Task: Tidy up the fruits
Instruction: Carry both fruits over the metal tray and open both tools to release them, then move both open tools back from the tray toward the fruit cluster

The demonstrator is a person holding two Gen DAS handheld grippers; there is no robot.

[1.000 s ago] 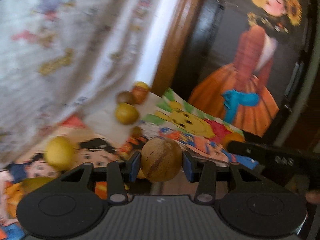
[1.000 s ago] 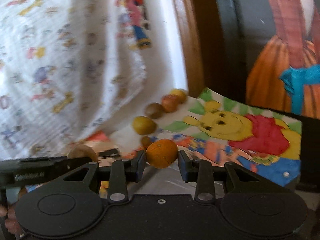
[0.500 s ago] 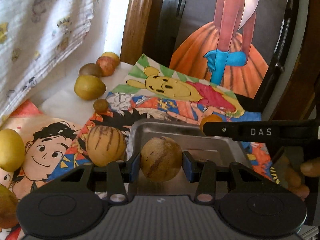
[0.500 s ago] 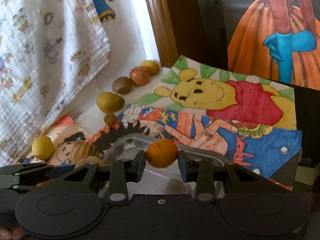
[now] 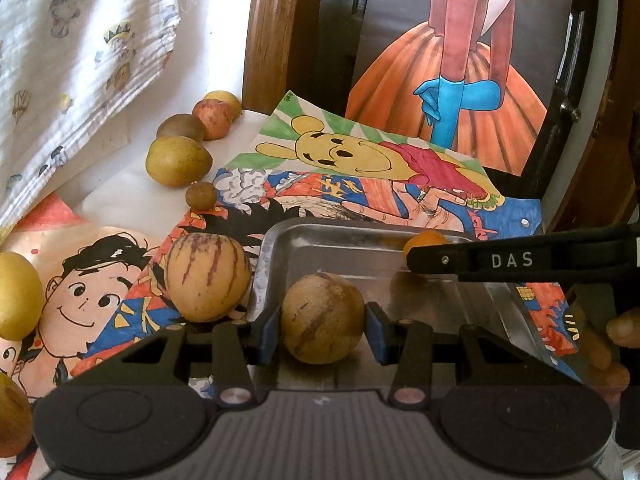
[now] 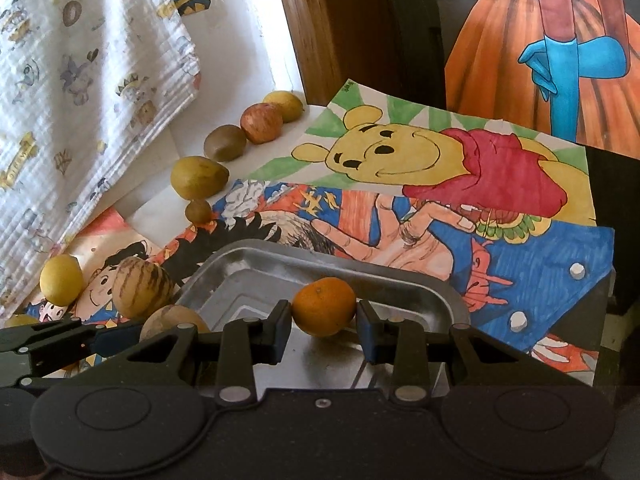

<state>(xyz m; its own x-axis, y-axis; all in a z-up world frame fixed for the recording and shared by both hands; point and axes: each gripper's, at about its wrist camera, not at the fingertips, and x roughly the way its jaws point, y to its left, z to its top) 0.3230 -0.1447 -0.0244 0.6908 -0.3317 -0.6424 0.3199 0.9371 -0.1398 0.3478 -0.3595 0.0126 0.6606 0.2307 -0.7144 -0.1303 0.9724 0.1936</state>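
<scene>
My left gripper (image 5: 322, 320) is shut on a round brown striped fruit (image 5: 322, 316), held over the near left corner of a metal tray (image 5: 360, 236). My right gripper (image 6: 324, 316) is shut on a small orange (image 6: 324, 310) above the same tray (image 6: 280, 264). In the left wrist view the right gripper (image 5: 416, 254) reaches in from the right with the orange (image 5: 424, 238) at its tip. The right wrist view shows the left gripper (image 6: 120, 334) at lower left with its brown fruit (image 6: 172, 322).
A second striped fruit (image 5: 206, 276) lies just left of the tray, and a lemon (image 5: 18, 296) sits further left. Several fruits line up toward the back, among them a green-yellow one (image 5: 178, 160), a kiwi (image 5: 180, 128) and an apple (image 5: 212, 118). Coloured drawings cover the table; a patterned cloth (image 5: 80, 48) hangs at left.
Both grippers have come down and forward over the metal tray, which was out of sight one second ago. Each still holds its fruit.
</scene>
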